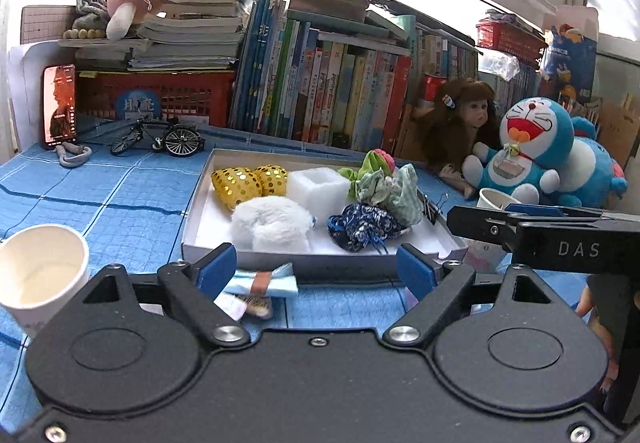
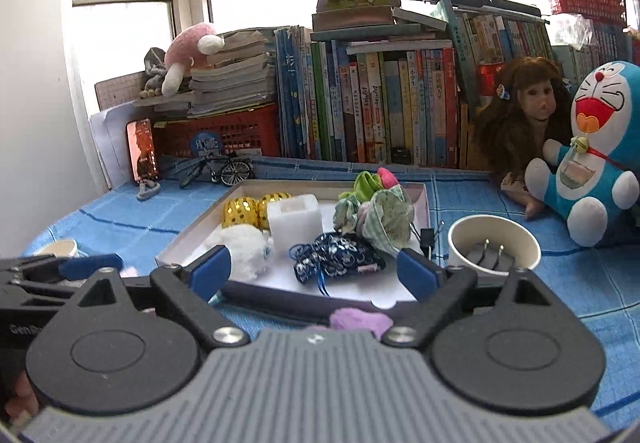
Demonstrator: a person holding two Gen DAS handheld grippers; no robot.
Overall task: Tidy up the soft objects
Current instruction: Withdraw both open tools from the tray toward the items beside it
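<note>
A shallow white tray point(image 1: 200, 227) sits on the blue cloth. It holds gold sequined pouches point(image 1: 236, 183), a white foam block point(image 1: 318, 185), a white fluffy piece point(image 1: 268, 223), a dark blue patterned pouch point(image 1: 362, 225) and a green fabric bundle point(image 1: 384, 183). My left gripper point(image 1: 316, 271) is open at the tray's near edge. A light blue bow point(image 1: 260, 283) lies on the cloth between its fingers, close to the left one and not pinched. My right gripper point(image 2: 316, 271) is open before the same tray point(image 2: 176, 251), and a purple soft piece point(image 2: 360, 321) lies on the cloth low between its fingers.
An empty paper cup point(image 1: 40, 275) stands at the near left. Another cup point(image 2: 494, 247), right of the tray, holds black plug parts. A Doraemon plush point(image 2: 592, 147) and a doll point(image 2: 528, 115) sit at the right. Books point(image 1: 320, 83), a red basket, a phone point(image 1: 59, 105) and a model bicycle point(image 1: 160, 139) line the back.
</note>
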